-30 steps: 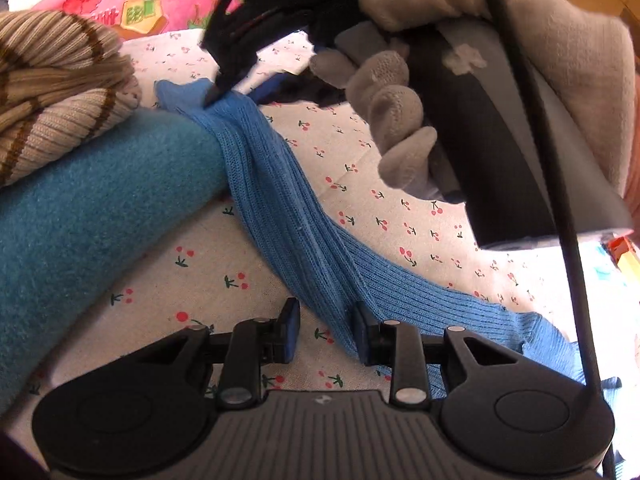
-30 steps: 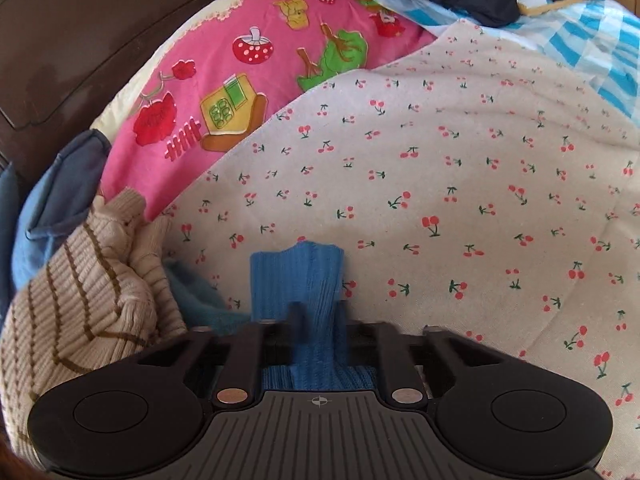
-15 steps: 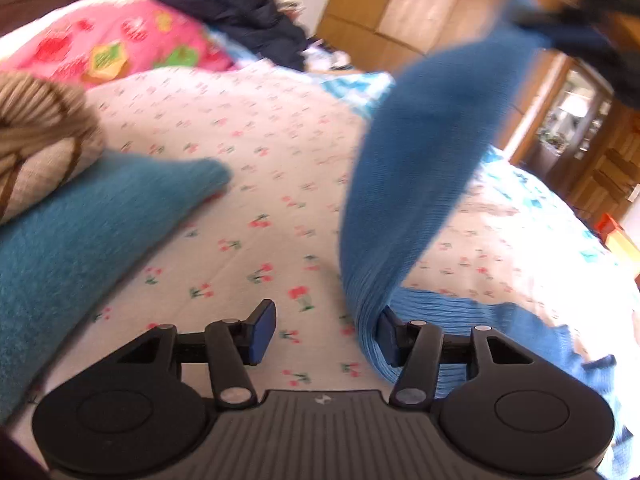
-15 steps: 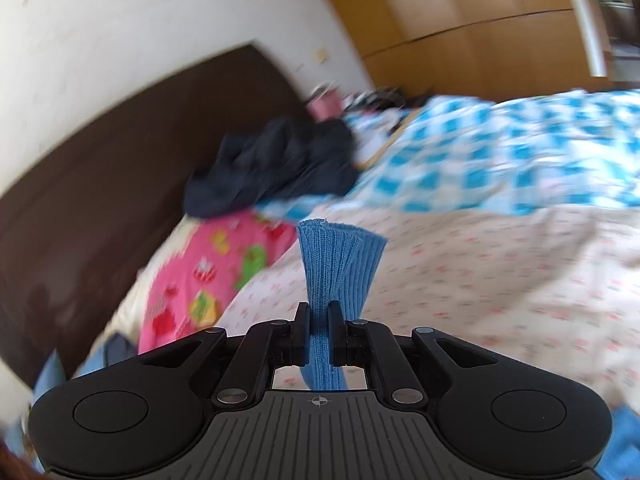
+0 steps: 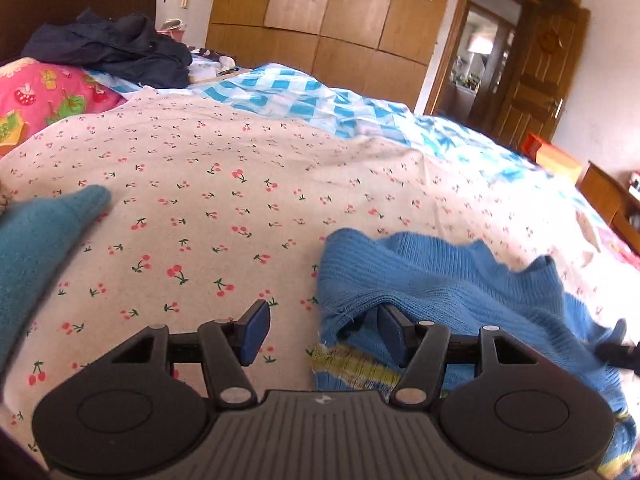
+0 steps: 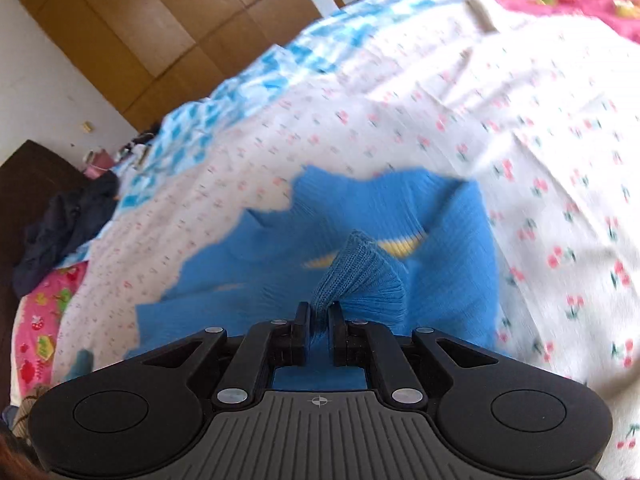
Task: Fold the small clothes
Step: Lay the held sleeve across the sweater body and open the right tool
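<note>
A blue ribbed knit sweater point(image 5: 432, 276) lies bunched on the cherry-print sheet point(image 5: 224, 184), with a yellow-striped hem showing near its edge. My left gripper point(image 5: 325, 330) sits low at the sweater's left edge and its jaws are opening. The knit drapes over the right finger point(image 5: 394, 332), only the sweater's edge reaches into the gap, and neither pad presses on it. My right gripper point(image 6: 319, 320) is shut on the sweater's sleeve cuff point(image 6: 360, 272), holding it above the sweater's body point(image 6: 400, 208). The right wrist view is blurred by motion.
A teal garment point(image 5: 36, 248) lies at the left, with a pink printed pillow point(image 5: 40, 96) and dark clothes point(image 5: 112, 48) behind it. A blue checked quilt point(image 5: 300, 96) covers the far side of the bed. Wooden wardrobes point(image 5: 320, 12) and a door point(image 5: 536, 80) stand beyond.
The right gripper swept the sleeve away from the clothes pile and over the sweater's body. The left jaws widened and let go of the knit, and that gripper rolled and shifted.
</note>
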A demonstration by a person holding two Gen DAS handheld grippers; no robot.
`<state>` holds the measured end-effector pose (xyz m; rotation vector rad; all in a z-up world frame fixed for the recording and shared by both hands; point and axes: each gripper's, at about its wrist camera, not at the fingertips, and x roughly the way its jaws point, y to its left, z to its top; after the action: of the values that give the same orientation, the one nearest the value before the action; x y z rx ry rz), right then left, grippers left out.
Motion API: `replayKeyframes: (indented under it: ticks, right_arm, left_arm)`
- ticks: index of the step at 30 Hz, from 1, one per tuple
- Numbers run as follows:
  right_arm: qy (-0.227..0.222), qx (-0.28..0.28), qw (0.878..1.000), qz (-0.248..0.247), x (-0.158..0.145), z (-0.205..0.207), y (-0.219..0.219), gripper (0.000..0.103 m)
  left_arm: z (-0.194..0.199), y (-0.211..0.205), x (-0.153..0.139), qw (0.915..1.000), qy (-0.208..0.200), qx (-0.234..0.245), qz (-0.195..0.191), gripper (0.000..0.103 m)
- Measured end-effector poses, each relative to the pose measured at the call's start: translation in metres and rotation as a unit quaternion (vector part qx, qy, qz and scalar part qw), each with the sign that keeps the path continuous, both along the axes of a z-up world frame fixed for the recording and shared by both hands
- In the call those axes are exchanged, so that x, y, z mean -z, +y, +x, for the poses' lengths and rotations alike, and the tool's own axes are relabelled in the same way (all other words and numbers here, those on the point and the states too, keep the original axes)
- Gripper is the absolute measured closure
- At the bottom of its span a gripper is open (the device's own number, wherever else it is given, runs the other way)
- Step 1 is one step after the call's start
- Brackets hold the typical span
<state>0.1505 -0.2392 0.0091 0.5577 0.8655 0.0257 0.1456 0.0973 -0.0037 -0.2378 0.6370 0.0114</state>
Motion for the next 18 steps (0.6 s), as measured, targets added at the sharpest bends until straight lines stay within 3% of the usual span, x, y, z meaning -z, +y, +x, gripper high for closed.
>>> replayKeyframes:
  ticks: [3, 11, 13, 15, 18]
  right_arm:
    - [0.01, 0.011, 0.999, 0.031, 0.022, -0.009, -0.007, 0.093]
    - [-0.012, 0.059, 0.991, 0.116, 0.028, -0.02, -0.026, 0.082]
    - [-0.005, 0.072, 0.989, 0.132, 0.031, -0.015, -0.03, 0.082]
    - [-0.002, 0.078, 0.989, 0.122, 0.027, -0.007, -0.028, 0.09]
    - [-0.044, 0.067, 0.99, 0.112, 0.003, -0.003, -0.024, 0.093]
  left_arm:
    - [-0.005, -0.004, 0.002, 0.9999, 0.004, 0.0, 0.011, 0.039]
    - [-0.001, 0.009, 0.007, 0.9998, 0.01, -0.018, 0.004, 0.038]
    - [0.0, 0.008, 0.007, 0.9998, 0.011, -0.017, 0.005, 0.038]
    - [0.0, 0.006, 0.007, 0.9998, 0.011, -0.015, 0.009, 0.038]
    - [-0.001, 0.006, 0.005, 0.9999, 0.005, -0.014, 0.008, 0.038]
